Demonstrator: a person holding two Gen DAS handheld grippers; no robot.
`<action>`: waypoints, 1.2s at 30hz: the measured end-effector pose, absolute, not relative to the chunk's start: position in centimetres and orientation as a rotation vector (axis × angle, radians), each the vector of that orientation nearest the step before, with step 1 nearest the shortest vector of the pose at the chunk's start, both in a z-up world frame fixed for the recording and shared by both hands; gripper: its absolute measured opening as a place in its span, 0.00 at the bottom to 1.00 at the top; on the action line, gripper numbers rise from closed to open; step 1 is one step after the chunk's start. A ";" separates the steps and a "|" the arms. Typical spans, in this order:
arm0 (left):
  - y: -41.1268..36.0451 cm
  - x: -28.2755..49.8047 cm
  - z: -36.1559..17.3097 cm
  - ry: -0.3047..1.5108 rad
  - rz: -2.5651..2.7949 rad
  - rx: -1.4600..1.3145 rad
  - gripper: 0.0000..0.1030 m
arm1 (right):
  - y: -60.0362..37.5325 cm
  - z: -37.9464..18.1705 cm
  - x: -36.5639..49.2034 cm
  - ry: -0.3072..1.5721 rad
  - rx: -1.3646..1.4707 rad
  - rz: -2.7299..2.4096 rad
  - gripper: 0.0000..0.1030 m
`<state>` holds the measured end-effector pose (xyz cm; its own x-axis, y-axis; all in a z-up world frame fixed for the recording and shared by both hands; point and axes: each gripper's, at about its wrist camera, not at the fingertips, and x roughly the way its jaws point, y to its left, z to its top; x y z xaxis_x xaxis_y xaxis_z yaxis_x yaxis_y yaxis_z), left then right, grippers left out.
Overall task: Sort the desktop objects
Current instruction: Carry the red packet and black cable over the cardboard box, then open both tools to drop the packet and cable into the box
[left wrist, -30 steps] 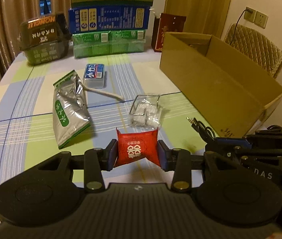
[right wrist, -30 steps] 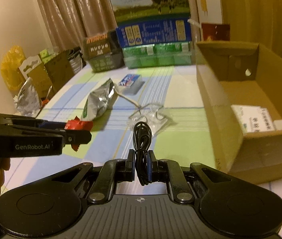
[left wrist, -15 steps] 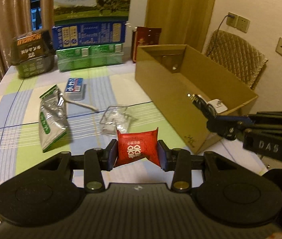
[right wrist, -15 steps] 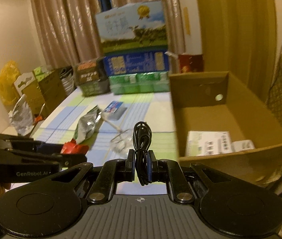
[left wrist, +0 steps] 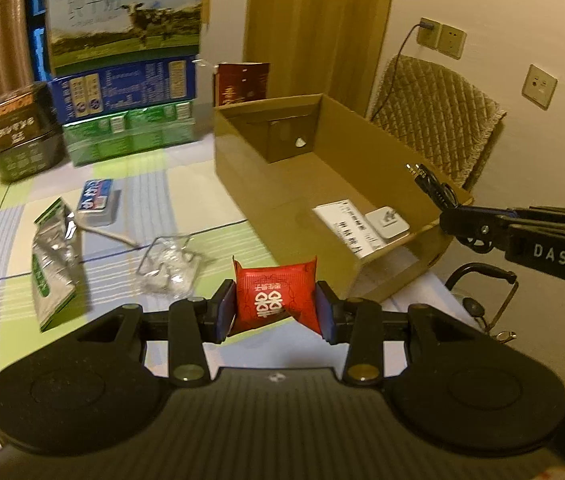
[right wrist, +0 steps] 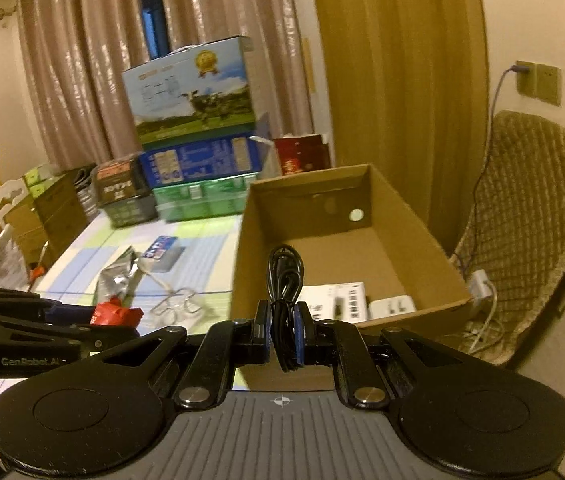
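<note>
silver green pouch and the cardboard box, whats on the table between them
In the left wrist view, a crumpled clear plastic tray lies on the tablecloth between the silver green pouch and the cardboard box, with a thin stick beside it.

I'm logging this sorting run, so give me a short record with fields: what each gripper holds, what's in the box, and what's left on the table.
left gripper: shut on red packet
right gripper: shut on black cable
cardboard box: open, holds white leaflet and white adapter
table: silver-green pouch, blue tin, clear plastic tray
</note>
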<state>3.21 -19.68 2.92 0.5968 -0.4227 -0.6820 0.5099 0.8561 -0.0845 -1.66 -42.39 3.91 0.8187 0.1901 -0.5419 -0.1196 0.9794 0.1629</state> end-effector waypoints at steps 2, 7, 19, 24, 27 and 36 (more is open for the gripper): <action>-20.7 3.3 3.2 0.754 -0.558 0.131 0.35 | -43.2 4.0 -1.6 0.587 0.125 0.156 0.08; -23.1 3.7 3.7 0.747 -0.590 0.140 0.35 | -44.7 4.2 -1.2 0.584 0.121 0.139 0.08; -27.4 6.6 4.3 0.752 -0.645 0.127 0.35 | -47.9 4.8 2.7 0.590 0.098 0.121 0.08; -29.2 8.8 4.3 0.758 -0.657 0.125 0.35 | -48.9 4.3 5.4 0.616 0.091 0.121 0.08; -30.2 10.3 4.1 0.766 -0.660 0.128 0.35 | -49.2 3.9 6.9 0.629 0.084 0.121 0.08; -32.0 13.8 4.0 0.775 -0.671 0.142 0.35 | -49.2 3.3 10.6 0.652 0.057 0.142 0.08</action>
<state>13.75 -32.04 3.97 0.5201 -0.5072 -0.6871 0.6075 0.7852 -0.1197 10.63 -49.22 3.32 0.7855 0.1492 -0.6006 -0.1134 0.9888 0.0973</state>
